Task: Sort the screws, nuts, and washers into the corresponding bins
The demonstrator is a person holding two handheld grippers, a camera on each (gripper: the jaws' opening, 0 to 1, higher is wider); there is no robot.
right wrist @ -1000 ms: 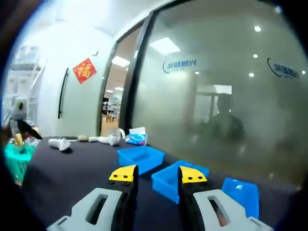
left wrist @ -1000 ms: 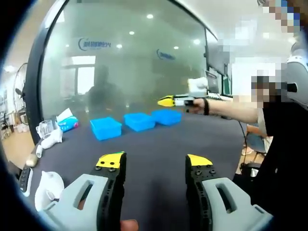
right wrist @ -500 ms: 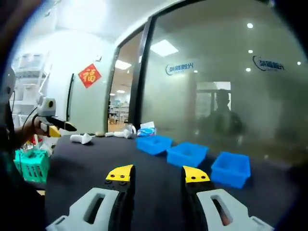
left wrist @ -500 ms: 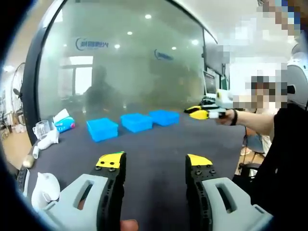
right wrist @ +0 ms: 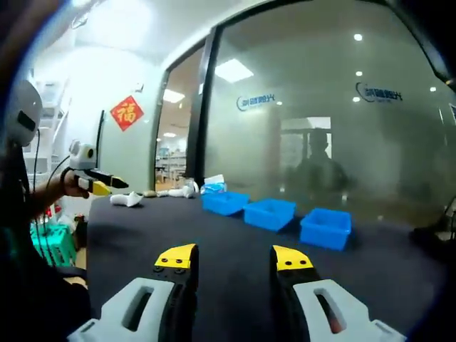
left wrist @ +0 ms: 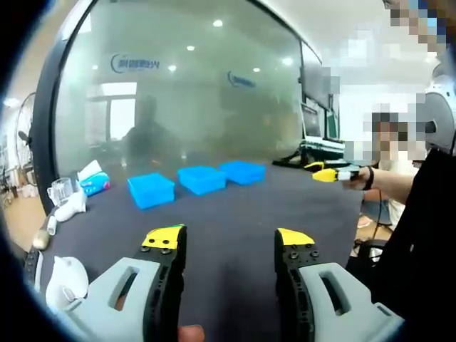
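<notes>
Three blue bins point(left wrist: 203, 179) stand in a row on the dark table point(left wrist: 228, 214), far ahead of my left gripper point(left wrist: 229, 239), whose jaws stand open with nothing between them. The right gripper point(left wrist: 329, 173), held by a hand, comes in from the right, level with the bins and to their right. In the right gripper view the same bins point(right wrist: 269, 213) sit across the table, beyond my open, empty right gripper point(right wrist: 234, 256). The left gripper point(right wrist: 100, 182), held by a hand, hangs at the far left above the table's edge.
A frosted glass wall point(left wrist: 192, 92) rises behind the bins. White objects point(left wrist: 68, 274), a cup point(left wrist: 60, 191) and a tissue pack point(left wrist: 100, 182) lie along the table's left side. A green basket point(right wrist: 53, 242) stands off the table. A person point(left wrist: 420, 214) stands at the right.
The right gripper has drawn back from above the bins, moving right and lower toward the table's edge; its view now takes in the bins from farther off. The left gripper has hardly moved.
</notes>
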